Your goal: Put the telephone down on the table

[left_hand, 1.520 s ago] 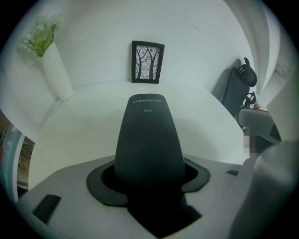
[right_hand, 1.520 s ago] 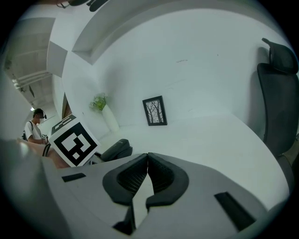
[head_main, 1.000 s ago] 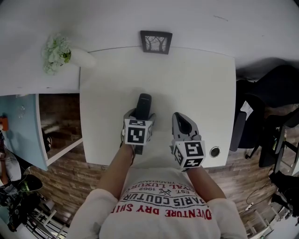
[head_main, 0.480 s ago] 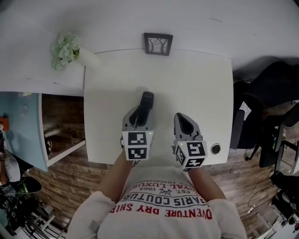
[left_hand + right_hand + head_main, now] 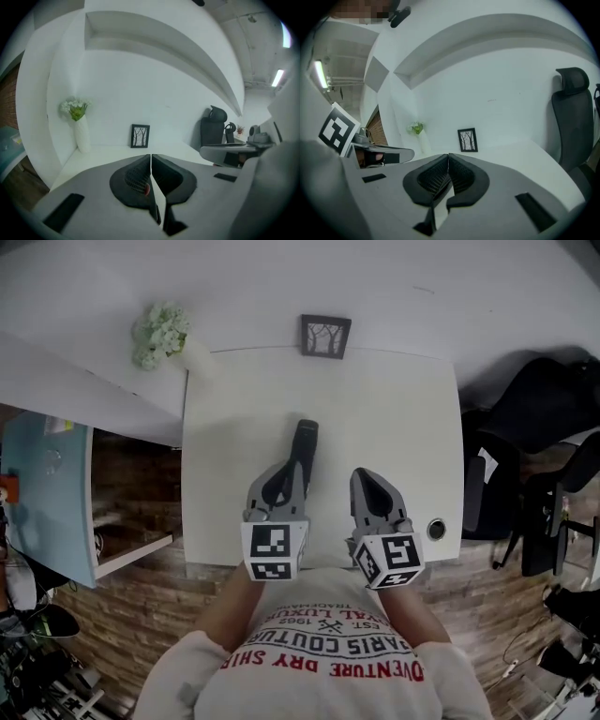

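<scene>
The dark telephone handset (image 5: 306, 439) lies flat on the white table (image 5: 394, 427), pointing away from me. My left gripper (image 5: 293, 468) is over its near end with the jaws shut. In the left gripper view the gripper (image 5: 151, 155) has its pads together with nothing between them, and the handset is hidden below the jaws. My right gripper (image 5: 364, 476) hovers beside it to the right, apart from the handset. Its jaws (image 5: 448, 154) are shut and empty too.
A framed tree picture (image 5: 325, 336) stands at the table's far edge. A white vase of flowers (image 5: 161, 334) is at the far left corner. A round grommet (image 5: 436, 529) is near the right front corner. A black office chair (image 5: 525, 427) stands right of the table.
The left gripper's jaws, open round the handset a second ago, have come shut with nothing in them. That gripper has drawn back towards me. The handset stays on the table.
</scene>
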